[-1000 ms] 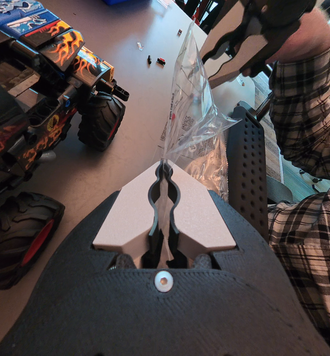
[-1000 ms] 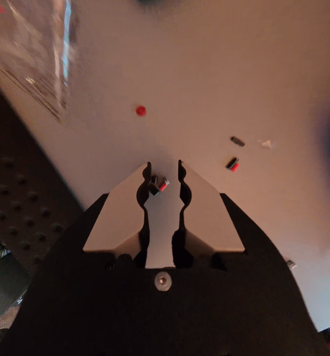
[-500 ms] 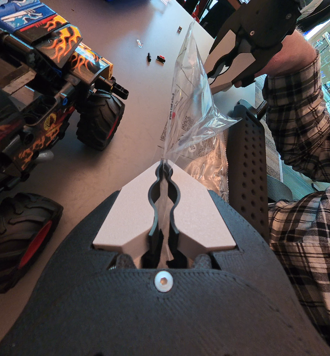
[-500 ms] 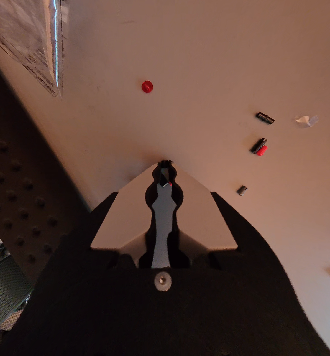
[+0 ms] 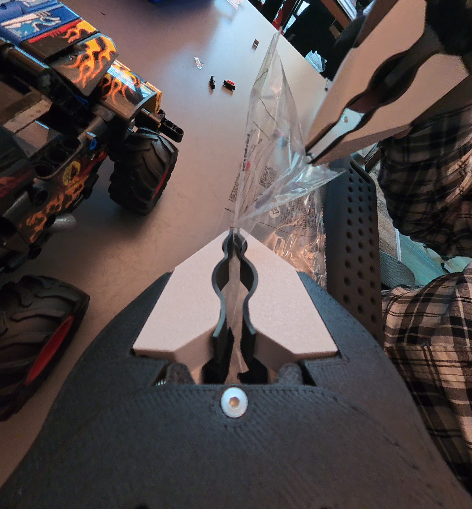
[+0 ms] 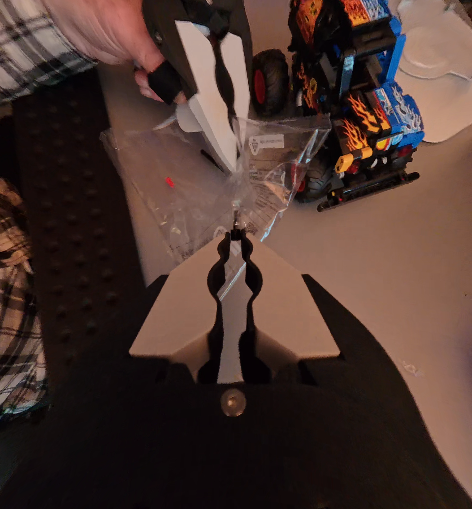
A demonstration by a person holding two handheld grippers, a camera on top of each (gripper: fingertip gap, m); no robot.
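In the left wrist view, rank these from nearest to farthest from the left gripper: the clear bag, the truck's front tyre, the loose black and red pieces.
1. clear plastic bag: pinched at the left gripper tips, rising ahead.
2. front tyre of the toy truck: ahead and to the left, on the table.
3. loose black and red pieces: farthest, up the table past the tyre.

A pale bench (image 5: pixel 207 170) carried a flame-painted toy truck (image 5: pixel 63 115), small loose pieces (image 5: pixel 228 84) and a flat clear bag (image 5: pixel 298 237).
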